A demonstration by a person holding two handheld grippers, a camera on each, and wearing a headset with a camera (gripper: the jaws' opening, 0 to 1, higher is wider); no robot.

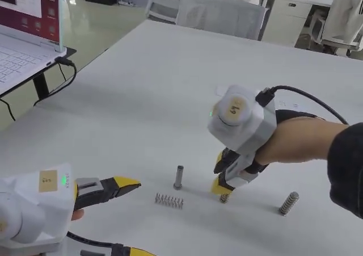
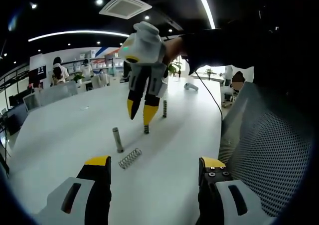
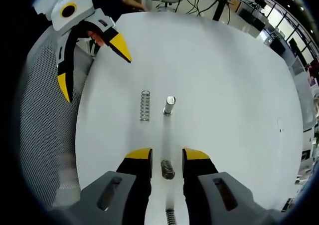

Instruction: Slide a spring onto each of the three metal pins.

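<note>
Right gripper [image 3: 167, 155] jaws parted, straddling sprung pin [image 3: 168, 170], apparently without contact. Left gripper [image 2: 155, 161] wide open. In the right gripper view, loose spring [image 3: 145, 105] lies at nine o'clock of bare pin [image 3: 169, 106].

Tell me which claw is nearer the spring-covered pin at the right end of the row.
Right. The right claw hangs just left of the spring-covered pin; the left claw sits farther left, beyond the bare pin.
</note>
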